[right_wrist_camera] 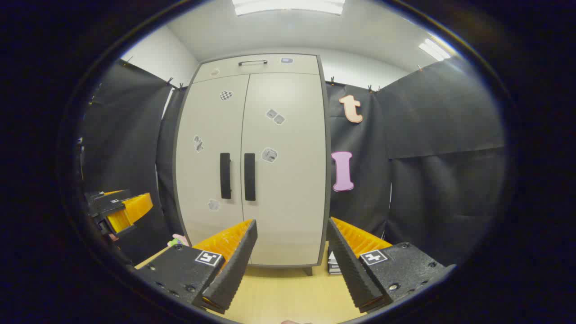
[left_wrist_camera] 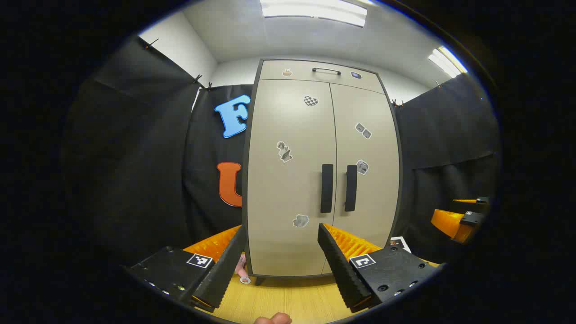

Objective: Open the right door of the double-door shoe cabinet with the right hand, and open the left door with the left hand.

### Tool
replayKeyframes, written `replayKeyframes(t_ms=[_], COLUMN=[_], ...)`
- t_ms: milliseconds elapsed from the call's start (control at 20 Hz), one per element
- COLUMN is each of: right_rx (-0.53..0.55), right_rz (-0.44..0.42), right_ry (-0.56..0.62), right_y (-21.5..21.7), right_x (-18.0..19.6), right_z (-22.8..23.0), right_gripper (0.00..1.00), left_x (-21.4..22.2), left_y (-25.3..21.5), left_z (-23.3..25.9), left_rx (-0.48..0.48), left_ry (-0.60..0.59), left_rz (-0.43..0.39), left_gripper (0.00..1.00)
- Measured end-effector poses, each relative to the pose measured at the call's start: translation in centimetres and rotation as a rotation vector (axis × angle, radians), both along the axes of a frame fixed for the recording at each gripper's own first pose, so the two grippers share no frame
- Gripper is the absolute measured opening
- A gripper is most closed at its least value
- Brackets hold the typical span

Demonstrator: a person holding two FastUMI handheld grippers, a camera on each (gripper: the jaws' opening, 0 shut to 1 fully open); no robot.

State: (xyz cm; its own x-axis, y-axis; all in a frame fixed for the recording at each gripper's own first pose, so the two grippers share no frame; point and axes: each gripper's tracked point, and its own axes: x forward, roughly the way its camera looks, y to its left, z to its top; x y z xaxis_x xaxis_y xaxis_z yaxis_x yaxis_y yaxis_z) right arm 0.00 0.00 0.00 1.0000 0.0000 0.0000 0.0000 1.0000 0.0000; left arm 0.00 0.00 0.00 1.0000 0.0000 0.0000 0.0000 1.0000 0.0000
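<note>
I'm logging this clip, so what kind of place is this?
Probably a staged recording booth, not a home: black cloth walls, ceiling light panels, and one shoe cabinet on a wood floor.

**Count of items at cabinet**

One shoe cabinet (left_wrist_camera: 292, 216): two doors, left door (left_wrist_camera: 288, 189) and right door (left_wrist_camera: 369, 198). Two vertical black handles (left_wrist_camera: 327, 188), one per door. One top drawer (left_wrist_camera: 315, 71), one handle. Stickers on the doors: five; on the drawer: two.

Both black-and-orange tools, left tool (left_wrist_camera: 281, 252) and right tool (right_wrist_camera: 292, 252), are hanging level with fingers spread wide, gripping nothing.
</note>
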Motion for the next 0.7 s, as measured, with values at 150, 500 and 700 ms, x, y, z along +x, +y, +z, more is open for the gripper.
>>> replayKeyframes(t_ms=[150,500,700], right_rx=[0.027,0.022,0.033], right_rz=[0.006,0.003,0.030], right_ry=[0.008,0.014,0.007], right_y=[-0.3,-0.3,-0.4], right_x=[0.3,0.4,0.4], right_z=[-0.3,-0.5,-0.6], right_gripper=[0.93,0.96,0.96], left_x=[0.3,0.6,0.7], left_y=[-0.5,-1.0,-1.5], left_z=[-0.3,-0.3,-0.2], left_rx=[0.002,-0.010,-0.030], left_ry=[0.011,0.009,0.006], left_rz=[-0.012,-0.024,-0.039], left_gripper=[0.95,0.95,0.95])
